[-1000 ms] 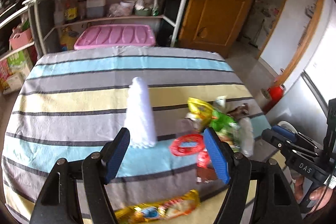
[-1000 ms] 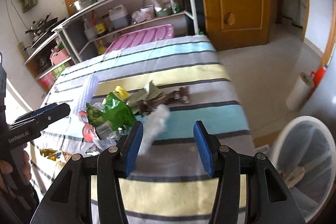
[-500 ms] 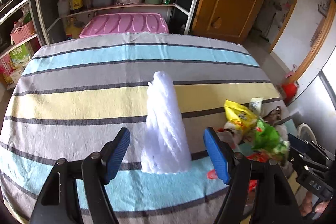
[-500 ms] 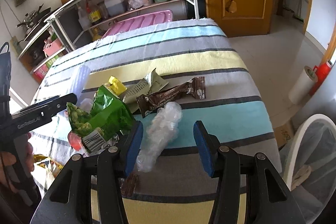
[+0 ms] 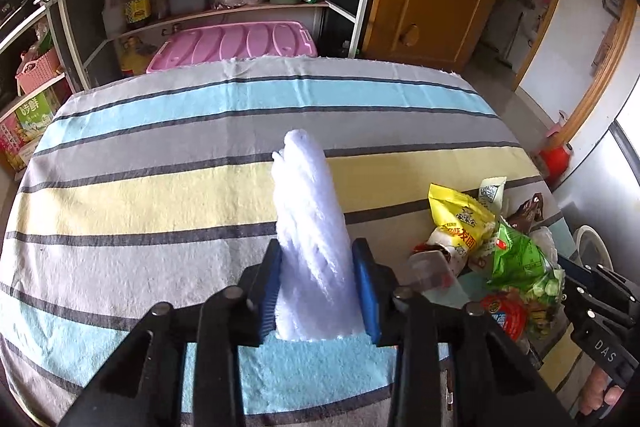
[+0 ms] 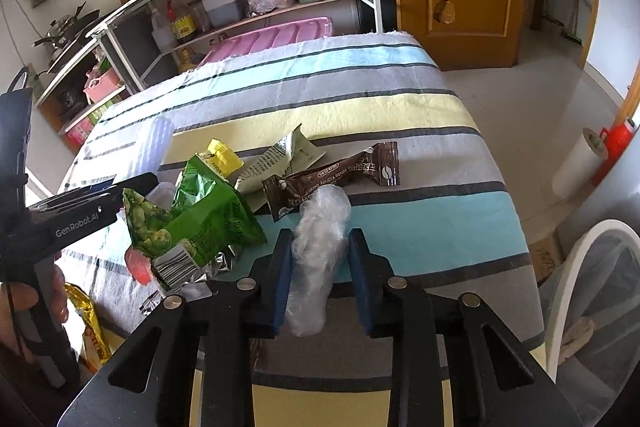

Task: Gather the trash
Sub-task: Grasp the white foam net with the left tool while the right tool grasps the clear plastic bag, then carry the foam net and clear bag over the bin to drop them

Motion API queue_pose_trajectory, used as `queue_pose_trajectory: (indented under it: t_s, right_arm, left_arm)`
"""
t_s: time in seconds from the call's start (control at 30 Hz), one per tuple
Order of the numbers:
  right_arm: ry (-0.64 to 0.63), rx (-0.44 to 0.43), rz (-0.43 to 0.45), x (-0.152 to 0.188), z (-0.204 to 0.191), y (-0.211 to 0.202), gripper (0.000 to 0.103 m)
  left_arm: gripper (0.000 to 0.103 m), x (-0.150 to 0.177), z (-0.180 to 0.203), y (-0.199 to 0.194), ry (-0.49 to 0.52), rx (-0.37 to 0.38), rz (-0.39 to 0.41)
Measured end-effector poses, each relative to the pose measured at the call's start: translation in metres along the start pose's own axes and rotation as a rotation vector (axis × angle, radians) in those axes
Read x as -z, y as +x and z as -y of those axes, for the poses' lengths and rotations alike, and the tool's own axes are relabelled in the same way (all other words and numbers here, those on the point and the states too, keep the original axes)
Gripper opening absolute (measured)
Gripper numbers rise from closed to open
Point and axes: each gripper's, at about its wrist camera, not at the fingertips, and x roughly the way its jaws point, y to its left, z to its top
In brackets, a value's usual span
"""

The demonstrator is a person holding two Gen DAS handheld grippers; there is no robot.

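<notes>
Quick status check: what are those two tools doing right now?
Left tool closing on white crinkled plastic piece. Right tool closing around clear crumpled plastic. Wrapper pile alongside, not blocking.

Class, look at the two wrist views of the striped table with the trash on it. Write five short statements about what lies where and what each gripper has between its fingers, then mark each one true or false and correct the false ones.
1. The left gripper has a white ribbed cup stack between its closing fingers. True.
2. The right gripper closes around the brown wrapper. False: a crumpled clear plastic cup is between them.
3. The green snack bag lies on the striped tablecloth. True.
4. The white bin stands on the table. False: it stands beside it.
5. The pink lid lies among the trash. False: it is beyond the table's far edge.
</notes>
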Motion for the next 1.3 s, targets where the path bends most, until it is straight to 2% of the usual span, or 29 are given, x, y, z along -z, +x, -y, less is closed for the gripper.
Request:
queue_pose_trajectory:
  t_s: [0.23,0.73,1.03,1.3]
  right_arm:
    - [0.002,0.005,0.016,0.002,0.001,-0.004,0.027]
    - [0.017,-0.007,0.111,0.007,0.008,-0.046,0.027]
    - [0.044,0.000,0.172,0.016,0.022,-0.081,0.027]
    - [0.080,0.029,0.217,0.025,0.045,-0.111,0.027]
  left_arm:
    - [0.030,0.003,0.001,-0.010,-0.007,0.016,0.015]
    - [0.030,0.007,0.023,-0.054,0.026,0.041,0.094]
    - [0.030,0.007,0.053,-0.086,0.076,0.086,0.157]
    - [0.030,0.012,0.092,-0.098,0.143,0.140,0.176]
